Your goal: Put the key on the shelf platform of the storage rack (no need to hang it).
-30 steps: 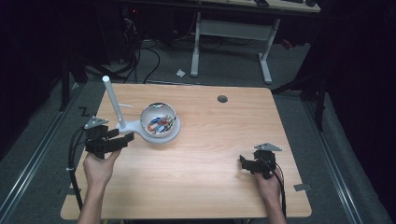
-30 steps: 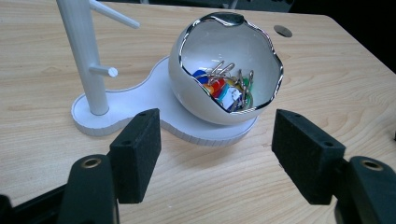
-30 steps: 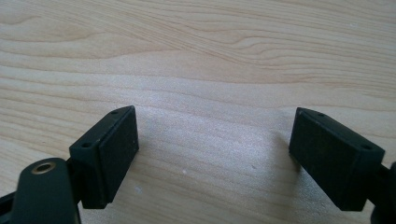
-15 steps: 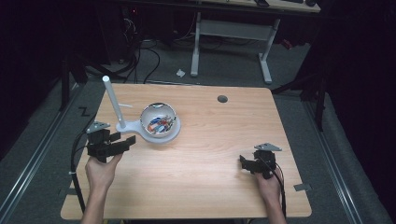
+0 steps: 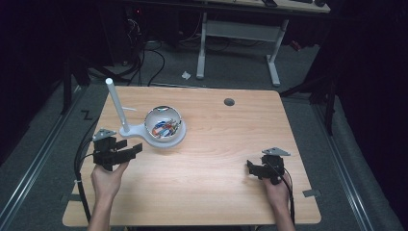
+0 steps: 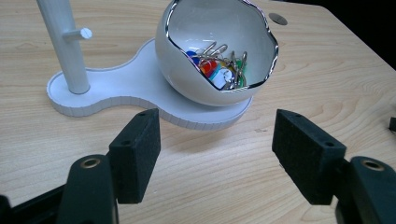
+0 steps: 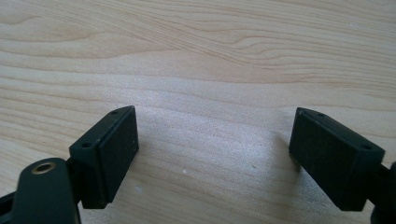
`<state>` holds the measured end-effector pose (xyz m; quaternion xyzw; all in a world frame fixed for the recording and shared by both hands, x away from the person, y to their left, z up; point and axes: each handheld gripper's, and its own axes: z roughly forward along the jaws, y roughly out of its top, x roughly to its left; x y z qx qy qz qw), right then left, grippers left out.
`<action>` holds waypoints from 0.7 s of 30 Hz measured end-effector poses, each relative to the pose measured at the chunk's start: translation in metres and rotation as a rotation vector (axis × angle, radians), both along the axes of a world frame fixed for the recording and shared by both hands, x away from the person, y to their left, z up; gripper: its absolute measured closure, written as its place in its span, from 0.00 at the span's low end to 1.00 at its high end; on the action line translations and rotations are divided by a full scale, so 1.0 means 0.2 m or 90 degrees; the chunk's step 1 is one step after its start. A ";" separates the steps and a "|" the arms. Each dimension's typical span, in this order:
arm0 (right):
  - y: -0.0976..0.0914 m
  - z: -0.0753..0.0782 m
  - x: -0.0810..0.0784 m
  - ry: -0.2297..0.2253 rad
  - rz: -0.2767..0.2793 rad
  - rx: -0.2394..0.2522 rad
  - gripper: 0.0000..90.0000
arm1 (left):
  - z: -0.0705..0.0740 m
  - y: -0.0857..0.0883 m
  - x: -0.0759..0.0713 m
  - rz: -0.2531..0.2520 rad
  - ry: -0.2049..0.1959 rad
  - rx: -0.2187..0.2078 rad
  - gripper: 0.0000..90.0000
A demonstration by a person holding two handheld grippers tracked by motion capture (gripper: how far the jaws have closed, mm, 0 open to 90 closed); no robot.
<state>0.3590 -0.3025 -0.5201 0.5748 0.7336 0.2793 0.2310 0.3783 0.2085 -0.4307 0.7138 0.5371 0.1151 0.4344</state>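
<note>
Left gripper (image 5: 126, 153) held low in the left hand (image 5: 108, 180), jaws spread wide and empty, aimed at white bowl (image 5: 164, 126) of coloured keyrings (image 6: 217, 65) just ahead on its stand (image 6: 140, 93), right gripper (image 5: 255, 169) resting near the table's (image 5: 216, 192) right edge, jaws wide apart, nothing between.

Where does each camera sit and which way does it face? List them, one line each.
High view: above the table's near edge, looking forward and down; forearms, left gripper, right gripper.
Left gripper view: rides that gripper, faces the white bowl on its stand; open jaws.
Right gripper view: faces bare table; open jaws.
Shared: bowl and stand, high and left views.
</note>
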 end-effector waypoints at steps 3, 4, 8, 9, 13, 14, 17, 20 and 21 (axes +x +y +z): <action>0.00 0.00 0.00 0.000 0.000 0.000 0.18 | -0.01 0.00 0.00 0.000 0.002 0.001 0.37; 0.00 0.00 0.00 0.000 0.000 0.000 0.18 | -0.02 -0.01 0.00 -0.001 0.003 0.002 0.37; 0.00 0.00 0.00 0.000 0.000 0.000 0.18 | -0.04 -0.02 0.00 -0.002 0.009 0.004 0.37; 0.00 0.00 0.00 0.000 0.000 0.000 0.18 | -0.05 -0.02 0.00 -0.003 0.012 0.002 0.37; 0.00 0.00 0.00 0.000 0.000 0.000 0.18 | -0.07 -0.04 0.00 -0.006 0.016 0.010 0.37; 0.00 0.00 0.00 0.000 0.000 0.000 0.18 | -0.07 -0.04 0.00 -0.006 0.018 0.010 0.37; 0.00 0.00 0.00 0.000 0.000 0.000 0.18 | -0.09 -0.06 0.00 -0.009 0.023 0.012 0.37; 0.00 0.00 0.00 0.001 0.000 0.001 0.18 | -0.11 -0.07 0.00 -0.010 0.027 0.016 0.37; 0.00 0.00 0.00 0.001 0.000 0.001 0.18 | -0.13 -0.07 0.00 -0.013 0.032 0.014 0.37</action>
